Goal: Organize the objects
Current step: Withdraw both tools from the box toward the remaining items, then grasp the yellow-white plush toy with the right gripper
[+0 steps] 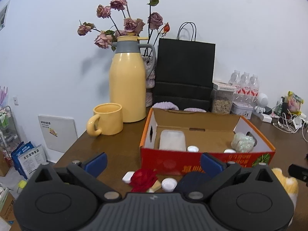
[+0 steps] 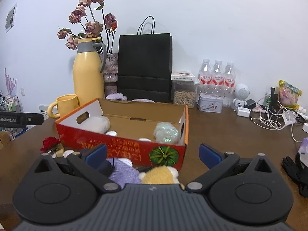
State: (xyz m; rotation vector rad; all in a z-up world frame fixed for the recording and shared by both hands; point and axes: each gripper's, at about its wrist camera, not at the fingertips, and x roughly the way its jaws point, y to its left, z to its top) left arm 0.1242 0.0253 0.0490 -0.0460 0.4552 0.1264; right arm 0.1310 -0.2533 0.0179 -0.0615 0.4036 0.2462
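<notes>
A pale wall is seen behind a dark brown wooden bench (image 1: 115, 146) on which an open red-and-orange cardboard box (image 1: 192, 161) is set. In the left wrist view, a red fabric rose (image 1: 143, 179), a small white round cap (image 1: 169, 183) and a dark navy soft item (image 1: 192, 181) are found loose on the bench just in front of the box. The rose is judged light, soft and easily crushed, and would best be taken by its body with gentle pressure. The left tongs (image 1: 154, 163) are held wide apart above these items, with nothing gripped or touched.

In the right wrist view, a lilac knitted soft piece (image 2: 125, 171) and a yellow plush toy (image 2: 161, 176) are seen lying touching each other before the box (image 2: 134, 146). Both are judged light, yielding and not slippery; the plush's bulk offers the surest hold. The right tongs (image 2: 153, 155) are spread wide over them, empty.
</notes>
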